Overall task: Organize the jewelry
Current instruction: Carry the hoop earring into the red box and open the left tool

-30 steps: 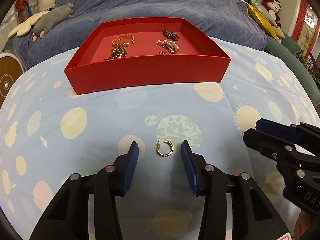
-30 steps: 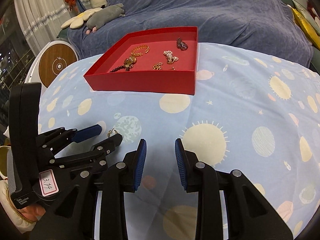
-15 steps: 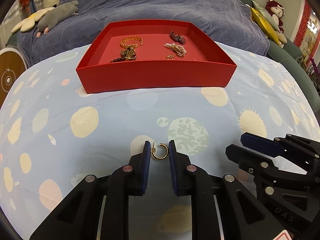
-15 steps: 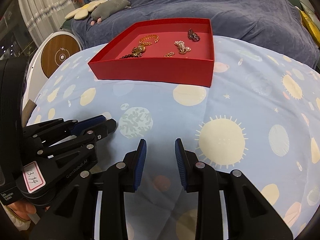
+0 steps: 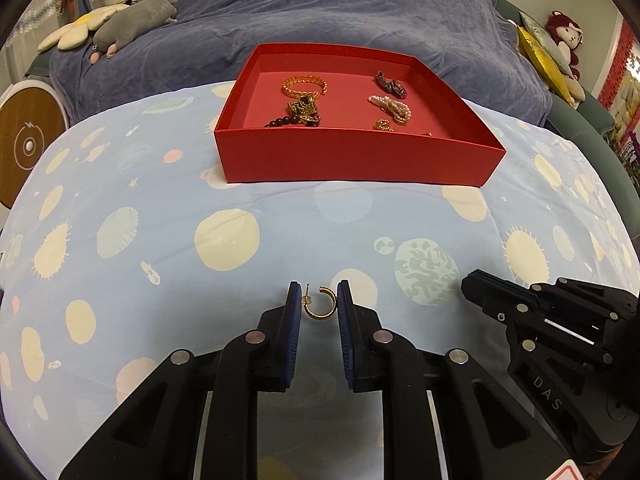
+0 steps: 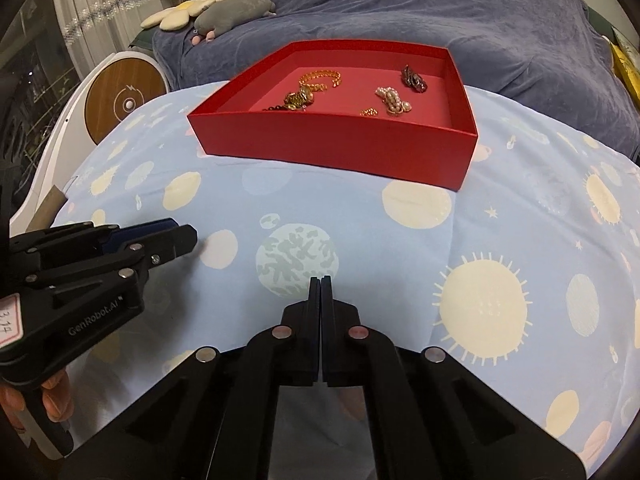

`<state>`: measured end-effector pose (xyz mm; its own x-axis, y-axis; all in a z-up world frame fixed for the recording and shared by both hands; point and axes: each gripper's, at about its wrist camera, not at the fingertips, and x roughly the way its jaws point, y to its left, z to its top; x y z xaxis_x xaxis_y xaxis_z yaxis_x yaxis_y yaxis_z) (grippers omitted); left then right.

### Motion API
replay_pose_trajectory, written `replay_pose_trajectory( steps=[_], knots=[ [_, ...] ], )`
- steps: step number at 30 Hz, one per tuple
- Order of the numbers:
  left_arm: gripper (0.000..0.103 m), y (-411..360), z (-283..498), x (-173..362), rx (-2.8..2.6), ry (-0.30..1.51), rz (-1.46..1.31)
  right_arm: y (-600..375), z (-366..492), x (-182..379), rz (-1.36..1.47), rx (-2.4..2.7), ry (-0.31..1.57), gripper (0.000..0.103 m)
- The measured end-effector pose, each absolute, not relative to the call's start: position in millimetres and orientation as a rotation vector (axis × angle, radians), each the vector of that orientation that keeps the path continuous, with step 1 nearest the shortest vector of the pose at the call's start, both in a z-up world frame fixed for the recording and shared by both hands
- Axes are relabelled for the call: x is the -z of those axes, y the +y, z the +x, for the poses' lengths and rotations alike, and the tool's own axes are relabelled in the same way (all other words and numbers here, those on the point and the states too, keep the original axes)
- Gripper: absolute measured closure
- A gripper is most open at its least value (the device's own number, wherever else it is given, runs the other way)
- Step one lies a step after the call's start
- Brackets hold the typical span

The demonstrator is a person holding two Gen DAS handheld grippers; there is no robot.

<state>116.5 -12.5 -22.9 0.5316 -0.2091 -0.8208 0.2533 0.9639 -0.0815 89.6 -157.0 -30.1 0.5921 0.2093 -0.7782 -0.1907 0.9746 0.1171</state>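
A gold hoop earring point(image 5: 320, 309) sits between the blue pads of my left gripper point(image 5: 319, 307). The jaws are shut on it, just above the planet-print cloth point(image 5: 224, 240). From the right wrist view the left gripper point(image 6: 188, 236) comes in at the left, and the earring is hidden there. My right gripper point(image 6: 321, 280) is shut with nothing in it, and its tip point(image 5: 472, 284) lies to the right of the left one. Beyond them stands a red box point(image 5: 360, 160) point(image 6: 332, 144). It holds a gold bracelet point(image 5: 304, 84), a pearl piece point(image 5: 394, 106) and a dark piece point(image 5: 390, 84).
A sofa under a blue-grey throw point(image 5: 340, 8) rises behind the box, with plush toys point(image 5: 136, 20) at its left end and cushions and a red doll point(image 5: 564, 40) at its right. A round wood-faced appliance point(image 6: 126, 100) stands off the left edge of the cloth.
The left jaws closed in from wide apart onto the earring. The right jaws went from open to fully shut on nothing. Both views have shifted a little over the cloth.
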Motion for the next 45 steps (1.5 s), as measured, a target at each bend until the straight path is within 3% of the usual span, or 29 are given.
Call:
replay_pose_trajectory(
  steps=[25, 45],
  knots=[
    [0.088, -35, 141, -49, 0.323, 0.807, 0.011, -178, 117, -38, 0.08, -0.215, 0.766, 0.103],
    [0.088, -59, 239, -28, 0.277, 0.831, 0.069, -188, 206, -27, 0.105, -0.182, 0.789, 0.103]
  ],
)
